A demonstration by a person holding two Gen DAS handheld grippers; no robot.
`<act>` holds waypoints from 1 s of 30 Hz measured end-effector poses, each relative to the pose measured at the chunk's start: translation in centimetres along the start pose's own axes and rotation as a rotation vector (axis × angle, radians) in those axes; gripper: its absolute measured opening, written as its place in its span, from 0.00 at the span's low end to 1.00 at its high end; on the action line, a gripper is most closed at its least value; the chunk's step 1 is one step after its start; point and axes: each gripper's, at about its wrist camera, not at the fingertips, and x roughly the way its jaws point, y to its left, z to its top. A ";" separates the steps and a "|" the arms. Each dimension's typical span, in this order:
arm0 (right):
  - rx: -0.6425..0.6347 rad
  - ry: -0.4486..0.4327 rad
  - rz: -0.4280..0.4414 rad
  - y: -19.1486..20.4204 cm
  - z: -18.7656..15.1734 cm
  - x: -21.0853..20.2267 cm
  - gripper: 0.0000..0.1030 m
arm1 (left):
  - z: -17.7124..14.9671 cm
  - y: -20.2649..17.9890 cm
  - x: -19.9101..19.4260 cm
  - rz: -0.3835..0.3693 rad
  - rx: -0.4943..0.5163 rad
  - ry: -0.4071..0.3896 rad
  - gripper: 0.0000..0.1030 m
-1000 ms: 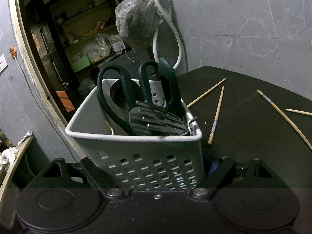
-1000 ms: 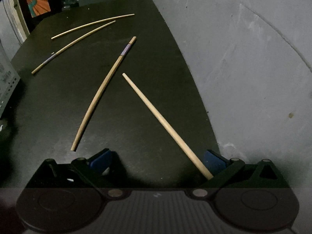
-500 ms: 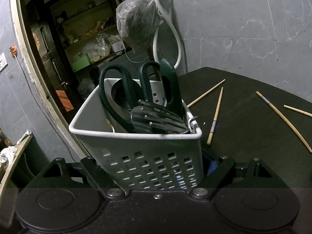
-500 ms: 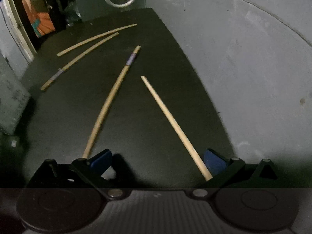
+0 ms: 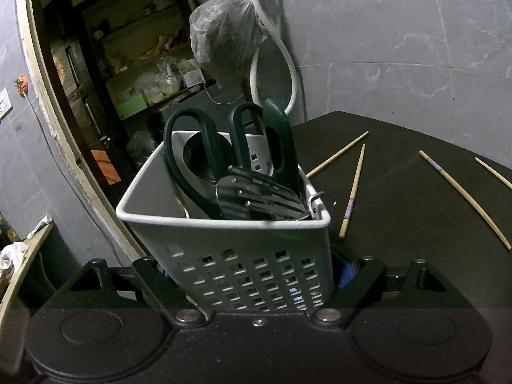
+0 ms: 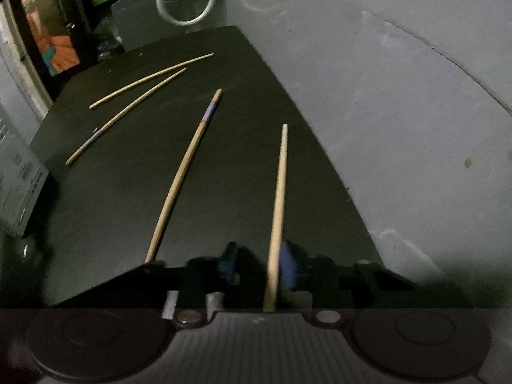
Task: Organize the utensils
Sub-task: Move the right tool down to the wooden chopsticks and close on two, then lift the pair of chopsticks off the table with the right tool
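Observation:
My left gripper [image 5: 256, 275] is shut on a white perforated utensil basket [image 5: 243, 256], which holds green-handled scissors [image 5: 204, 150], a slotted metal spatula [image 5: 259, 196] and a steel ladle [image 5: 201, 156]. Several wooden chopsticks lie on the black table [image 5: 400, 208], among them one with a purple band [image 5: 352, 192]. My right gripper [image 6: 257, 264] has its jaws partly closed around a plain chopstick [image 6: 279, 198] that touches the right blue pad; the gap to the left pad stays visible. A purple-banded chopstick [image 6: 185, 176] lies just left of it.
Two more chopsticks [image 6: 140, 96] lie farther back on the table. A grey tiled wall [image 6: 400, 112] borders the table's right edge. The basket's corner [image 6: 19, 176] shows at the left. A bagged object [image 5: 227, 48] and a white hose [image 5: 288, 64] hang behind the basket.
My right gripper's jaws have closed in from wide open around the plain chopstick, which now points straight ahead. The left gripper and basket have barely shifted.

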 end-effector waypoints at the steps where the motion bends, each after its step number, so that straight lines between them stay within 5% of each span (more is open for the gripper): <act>1: 0.016 -0.007 0.003 -0.1 0.2 0.2 0.17 | 0.0 0.0 0.0 -0.001 0.001 -0.001 0.85; 8: 0.140 -0.049 0.070 0.2 2.6 2.3 0.08 | -0.1 0.0 -0.1 -0.001 -0.003 -0.003 0.85; 20: 0.083 -0.055 0.137 3.3 6.5 5.4 0.08 | -0.1 0.2 -0.3 0.004 -0.005 -0.005 0.85; 24: 0.111 -0.069 0.144 3.2 6.5 5.3 0.17 | -0.1 0.2 -0.3 0.005 -0.003 -0.007 0.85; 28: 0.156 -0.101 0.173 2.8 6.6 5.0 0.45 | -0.1 0.2 -0.4 0.001 -0.003 -0.006 0.85; 30: 0.165 -0.107 0.186 2.9 6.7 5.1 0.49 | -0.1 0.3 -0.4 -0.001 -0.003 -0.005 0.85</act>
